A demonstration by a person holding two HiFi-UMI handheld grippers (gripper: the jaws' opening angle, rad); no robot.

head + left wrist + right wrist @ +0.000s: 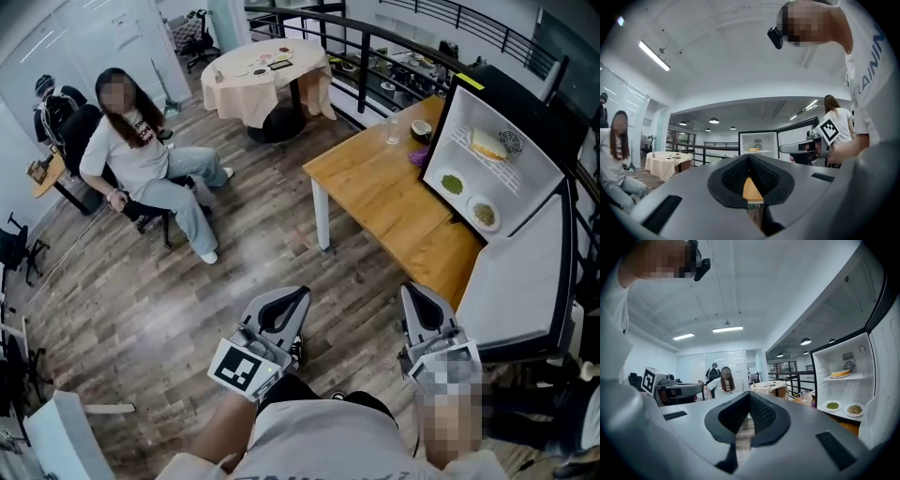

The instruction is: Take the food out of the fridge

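The fridge [544,159] stands open at the right, its door [516,281] swung toward me. On its upper shelf lies a yellow cake on a plate [487,142]. The lower shelf holds a plate of green food [452,184] and a plate of brownish food [484,214]. The right gripper view shows the same cake [840,373] and the two plates [832,405] [854,409]. My left gripper [281,314] and right gripper [422,309] hang close to my body, well short of the fridge. Both are shut and hold nothing.
A wooden table [384,187] stands against the fridge, with a glass [392,131] and a cup [422,129] at its far end. A person sits on a chair [141,150] at the left. A cloth-covered round table [267,75] and a black railing [375,47] lie behind.
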